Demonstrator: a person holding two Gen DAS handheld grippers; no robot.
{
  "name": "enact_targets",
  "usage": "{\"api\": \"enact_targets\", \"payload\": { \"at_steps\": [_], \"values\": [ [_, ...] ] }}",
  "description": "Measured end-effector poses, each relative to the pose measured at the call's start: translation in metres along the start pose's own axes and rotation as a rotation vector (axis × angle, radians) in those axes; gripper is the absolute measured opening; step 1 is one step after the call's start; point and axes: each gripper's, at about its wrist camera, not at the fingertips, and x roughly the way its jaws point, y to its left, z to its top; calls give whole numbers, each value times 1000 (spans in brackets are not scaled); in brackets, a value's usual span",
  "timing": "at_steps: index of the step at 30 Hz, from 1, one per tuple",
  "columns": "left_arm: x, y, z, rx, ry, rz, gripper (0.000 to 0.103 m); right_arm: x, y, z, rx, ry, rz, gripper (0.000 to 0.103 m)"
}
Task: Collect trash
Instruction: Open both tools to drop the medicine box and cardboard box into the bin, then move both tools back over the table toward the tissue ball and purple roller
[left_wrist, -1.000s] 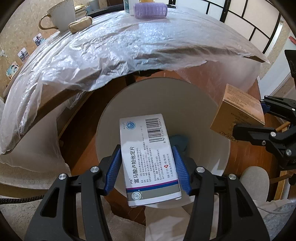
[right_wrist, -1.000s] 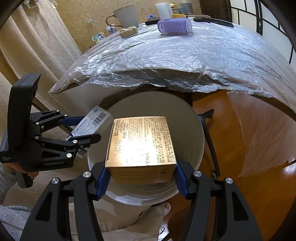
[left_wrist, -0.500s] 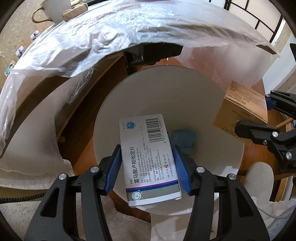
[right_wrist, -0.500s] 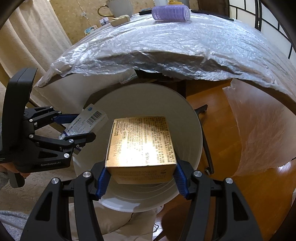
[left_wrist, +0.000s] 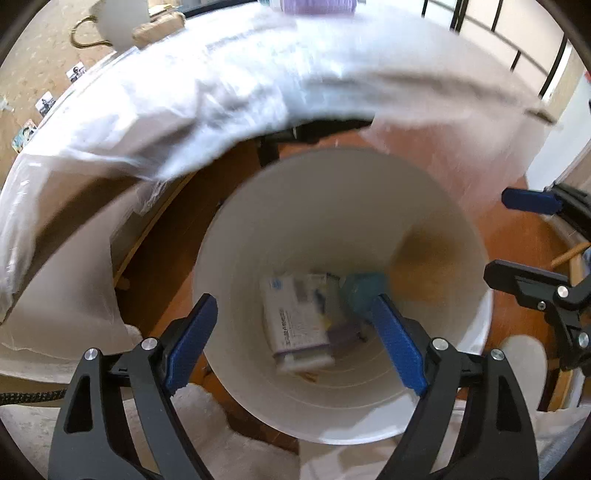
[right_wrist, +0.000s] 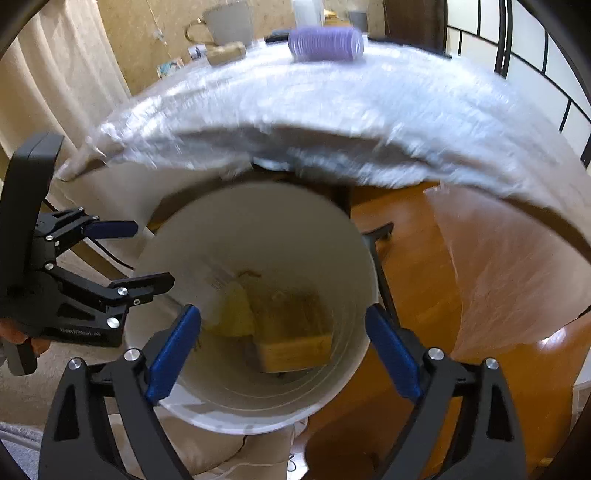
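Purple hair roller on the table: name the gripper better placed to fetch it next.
Right, marginally. Both grippers are open and empty over the white bin, but the purple hair roller sits nearly straight ahead of the right gripper; from the left gripper it lies nearer the view's top edge.

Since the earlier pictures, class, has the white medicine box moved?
Yes. The white medicine box has left the left claw, now open, and dropped down inside the white bin, lying near its bottom.

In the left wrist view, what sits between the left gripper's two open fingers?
The left gripper holds nothing. Between its fingers lies the open white bin, with the blurred medicine box down inside, seen in the left wrist view.
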Motion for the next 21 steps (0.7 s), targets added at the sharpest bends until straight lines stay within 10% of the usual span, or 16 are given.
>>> {"api": "enact_targets", "payload": {
  "at_steps": [5, 11, 15, 21],
  "values": [
    [-60, 9, 3, -36, -117, -53, 87, -54, 4, 5, -29, -116, -36, 89],
    [-181, 30, 28, -86, -591, -18, 102, -150, 13, 34, -51, -539, -163, 99],
    [-163, 46, 68, -121, -485, 115, 102, -147, 0, 66, 33, -551, -132, 99],
    [-132, 86, 103, -140, -440, 78, 102, -118, 5, 96, 51, -489, -177, 99]
  ]
}}
